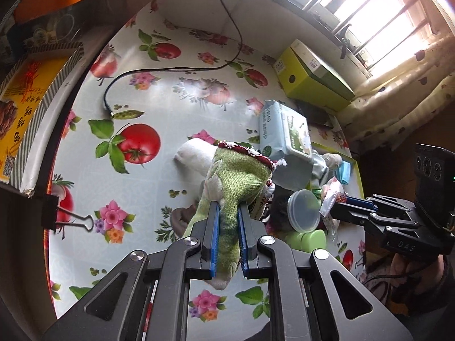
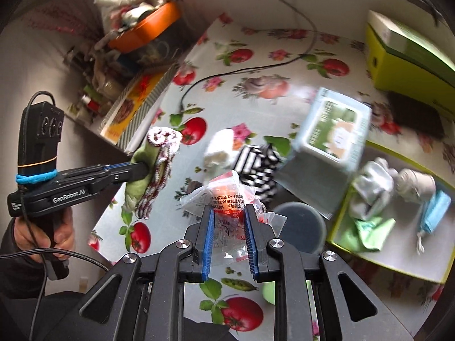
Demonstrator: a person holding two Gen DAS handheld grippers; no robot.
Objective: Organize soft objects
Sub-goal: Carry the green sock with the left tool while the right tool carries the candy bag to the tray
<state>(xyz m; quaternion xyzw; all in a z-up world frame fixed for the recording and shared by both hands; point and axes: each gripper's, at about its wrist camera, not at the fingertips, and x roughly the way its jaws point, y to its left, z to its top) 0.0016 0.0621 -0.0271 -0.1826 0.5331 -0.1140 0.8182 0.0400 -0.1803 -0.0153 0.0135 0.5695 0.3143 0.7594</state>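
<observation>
My left gripper (image 1: 227, 213) is shut on a green knitted glove (image 1: 239, 176) with a red-and-white cuff, lifted above the tomato-print tablecloth (image 1: 136, 91). The right wrist view shows the same glove (image 2: 142, 170) hanging from that gripper (image 2: 143, 167). My right gripper (image 2: 227, 210) is shut on a clear crinkly packet (image 2: 227, 190) with red contents, held over the table. A white rolled towel (image 2: 217, 147) and a black-and-white striped cloth (image 2: 256, 162) lie on the table beyond it. A yellow-rimmed tray (image 2: 398, 267) at right holds a grey cloth (image 2: 369, 182), a green cloth (image 2: 366, 230) and a blue pouch (image 2: 435, 210).
A wet-wipes pack (image 2: 332, 130) leans by the tray. A lidded plastic tub (image 1: 304, 210) and a green cup (image 1: 307, 238) stand under the right gripper. A yellow-green box (image 1: 312, 76) sits by the window, a black cable (image 1: 170, 69) crosses the far table, and a binder clip (image 1: 71, 216) grips the left edge.
</observation>
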